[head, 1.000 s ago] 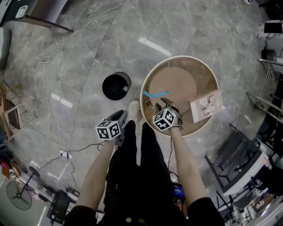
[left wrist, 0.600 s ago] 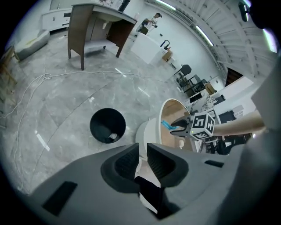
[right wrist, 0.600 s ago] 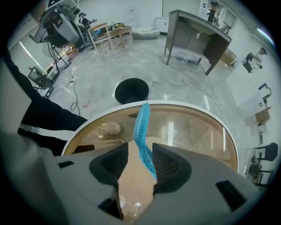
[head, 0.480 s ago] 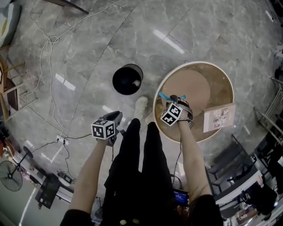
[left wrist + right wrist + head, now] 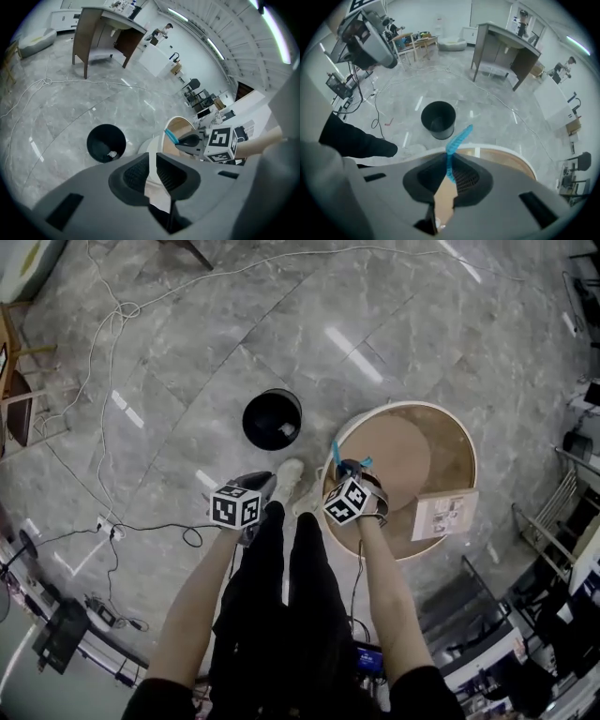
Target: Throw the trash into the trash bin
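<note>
Closing right gripper on blue strip, left gripper narrow, round table, marble floor, trash bin

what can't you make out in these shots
Print on the box: head view, too small.
Identity of the white scrap in the trash bin: left gripper view, too small.
Lower end of the blue strip: right gripper view, hidden between the right gripper's closing jaws.

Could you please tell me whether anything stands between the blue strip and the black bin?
Nothing visible does: the right gripper, jaws closing on the thin blue strip, faces the round black trash bin across the grey floor.
</note>
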A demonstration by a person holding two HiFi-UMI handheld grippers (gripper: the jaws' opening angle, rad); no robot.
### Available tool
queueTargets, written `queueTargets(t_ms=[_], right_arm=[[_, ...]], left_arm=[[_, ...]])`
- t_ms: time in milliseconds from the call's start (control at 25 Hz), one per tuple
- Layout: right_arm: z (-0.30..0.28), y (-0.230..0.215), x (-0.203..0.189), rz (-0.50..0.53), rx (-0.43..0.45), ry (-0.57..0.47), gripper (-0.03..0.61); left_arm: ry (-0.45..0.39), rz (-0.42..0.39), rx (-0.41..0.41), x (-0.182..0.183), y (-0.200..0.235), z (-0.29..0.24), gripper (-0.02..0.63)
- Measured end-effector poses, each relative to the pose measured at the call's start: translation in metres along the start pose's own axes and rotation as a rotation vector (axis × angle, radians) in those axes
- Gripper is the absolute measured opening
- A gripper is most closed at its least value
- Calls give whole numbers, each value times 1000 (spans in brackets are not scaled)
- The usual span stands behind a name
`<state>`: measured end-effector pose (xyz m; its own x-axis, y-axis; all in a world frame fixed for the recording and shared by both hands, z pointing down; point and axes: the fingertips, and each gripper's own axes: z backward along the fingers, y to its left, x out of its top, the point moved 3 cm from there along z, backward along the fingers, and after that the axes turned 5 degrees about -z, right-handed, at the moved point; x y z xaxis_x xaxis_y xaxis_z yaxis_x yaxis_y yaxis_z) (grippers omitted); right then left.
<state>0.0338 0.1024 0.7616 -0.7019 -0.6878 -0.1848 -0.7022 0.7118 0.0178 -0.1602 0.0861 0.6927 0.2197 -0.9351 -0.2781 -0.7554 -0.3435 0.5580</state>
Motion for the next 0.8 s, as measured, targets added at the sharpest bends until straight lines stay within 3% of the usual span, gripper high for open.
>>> queueTargets(t_ms=[240,560,640,720,800], right_arm=[[12,23,86,154,22,-115,38],[2,82,172,353,96,-200,43],[-2,94,185,378,113,-203,66],[-5,103,194,388,131,-206,138],[-5,107,199,396,132,-214,156]], left_arm=[[19,25,13,-33,2,18,50],[-49,247,140,-87,64,71,51],[-73,291,159,-95,77,81,51],[-86,314,170,-103,86,88,51],[-92,321,173,-108,91,90,51]])
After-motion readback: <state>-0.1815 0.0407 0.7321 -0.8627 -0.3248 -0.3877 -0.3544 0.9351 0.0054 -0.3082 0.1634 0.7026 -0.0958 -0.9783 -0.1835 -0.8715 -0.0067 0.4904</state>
